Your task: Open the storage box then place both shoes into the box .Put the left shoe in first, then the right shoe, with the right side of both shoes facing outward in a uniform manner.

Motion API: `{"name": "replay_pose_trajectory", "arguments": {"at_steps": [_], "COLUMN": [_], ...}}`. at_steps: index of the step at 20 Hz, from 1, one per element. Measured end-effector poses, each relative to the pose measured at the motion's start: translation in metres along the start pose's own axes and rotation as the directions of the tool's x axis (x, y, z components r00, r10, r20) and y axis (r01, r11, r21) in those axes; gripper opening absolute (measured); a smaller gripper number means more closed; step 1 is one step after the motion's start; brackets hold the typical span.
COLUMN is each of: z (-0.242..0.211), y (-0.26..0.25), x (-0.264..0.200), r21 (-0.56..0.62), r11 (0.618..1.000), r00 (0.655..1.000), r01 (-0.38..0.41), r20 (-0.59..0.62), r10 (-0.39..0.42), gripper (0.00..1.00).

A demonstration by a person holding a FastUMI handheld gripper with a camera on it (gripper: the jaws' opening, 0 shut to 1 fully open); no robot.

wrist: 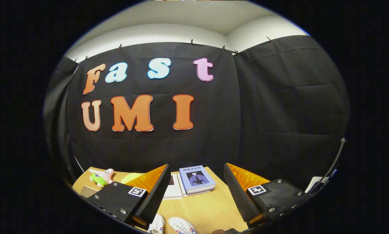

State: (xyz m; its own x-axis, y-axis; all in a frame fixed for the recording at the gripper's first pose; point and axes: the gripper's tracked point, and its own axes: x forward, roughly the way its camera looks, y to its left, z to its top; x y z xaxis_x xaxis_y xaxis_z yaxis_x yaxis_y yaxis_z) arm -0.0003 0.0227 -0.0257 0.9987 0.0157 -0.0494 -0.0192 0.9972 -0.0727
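Shoes [173, 225] between hand-held gripper [196, 182] fingers (apart)

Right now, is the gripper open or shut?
Open. The gripper has its two fingers spread wide with bare table and a stack of books showing between them; nothing is held.

We can read no words: the blue book's [197, 178] cover title is too small, and each of the fingers [155, 190] bears only a square marker.

Shoes [173, 225] — toes alone showing (rest cut off) — between the parted tool [194, 182] fingers.
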Motion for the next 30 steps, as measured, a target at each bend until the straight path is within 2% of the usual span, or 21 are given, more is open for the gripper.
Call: {"name": "replay_pose_trajectory", "arguments": {"at_steps": [7, 10, 14, 17, 21, 23, 26, 30], "z": [-0.029, -0.057, -0.100, -0.134, -0.176, -0.195, -0.216, -0.237], "y": [0.038, 0.058, 0.091, 0.117, 0.154, 0.171, 0.199, 0.234], "x": [-0.004, -0.005, -0.003, -0.004, -0.016, -0.023, -0.038, -0.067], "r21": [0.002, 0.066, 0.192, 0.321, 0.491, 0.563, 0.688, 0.804], "r11": [0.996, 0.984, 0.947, 0.894, 0.789, 0.731, 0.614, 0.452], "r00": [0.995, 0.981, 0.938, 0.884, 0.774, 0.708, 0.586, 0.391], "r01": [-0.094, -0.163, -0.260, -0.313, -0.369, -0.385, -0.387, -0.385], "r20": [-0.038, -0.099, -0.184, -0.246, -0.307, -0.328, -0.331, -0.301], "r10": [0.094, 0.169, 0.294, 0.397, 0.554, 0.626, 0.740, 0.870], "gripper": [0.97, 0.98, 0.98, 0.99, 0.98, 0.98, 0.98, 0.98]}}
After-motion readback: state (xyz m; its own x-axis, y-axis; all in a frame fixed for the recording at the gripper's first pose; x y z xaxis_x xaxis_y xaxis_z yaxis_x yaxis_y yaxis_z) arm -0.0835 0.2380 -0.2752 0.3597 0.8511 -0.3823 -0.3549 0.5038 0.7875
